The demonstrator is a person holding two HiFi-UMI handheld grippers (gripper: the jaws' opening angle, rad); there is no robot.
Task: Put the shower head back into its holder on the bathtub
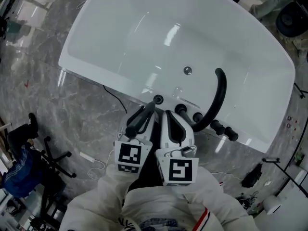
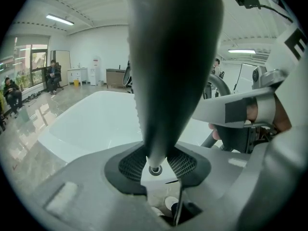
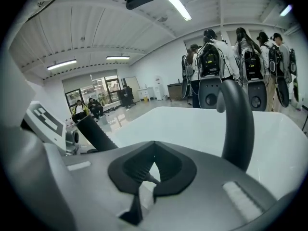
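Head view: looking down on a white bathtub (image 1: 120, 42) across the upper frame, on grey marble floor (image 1: 62, 100). Round metal drain (image 1: 187, 70) in the basin, toward 1 o'clock from the grippers.

Left gripper (image 1: 139, 124) clamped on the black shower head (image 1: 149, 109). Long axis from 7 o'clock up to 1 o'clock, far end at the tub's near rim, right beside the round black holder (image 1: 158, 99). Cannot tell whether touching or already in it.

Right gripper (image 1: 175, 124) just at 3 o'clock of the left, jaws drawn together, nothing between them. At 2 o'clock from it, a curved black spout (image 1: 220, 93) arching over the basin, with black knobs (image 1: 216, 126) along the rim.

Left gripper view only: narrow end of the shower head (image 2: 168, 57), with its small metal ring, seated between the pads of the left gripper (image 2: 155, 163). Body widening toward 12 o'clock and out of frame. Bathtub (image 2: 96, 124) beyond, and seated people (image 2: 12, 97) at 9 o'clock by the windows.

Right gripper view only: pads of the right gripper (image 3: 153, 153) meeting at the tips. Shower head (image 3: 96, 131) as a dark bar at 9 o'clock, spout (image 3: 238, 124) at 3 o'clock, standing people (image 3: 216, 61) beyond the bathtub (image 3: 192, 124) at 1 o'clock.

Head view alone: office chair (image 1: 29, 162) at 8 o'clock.
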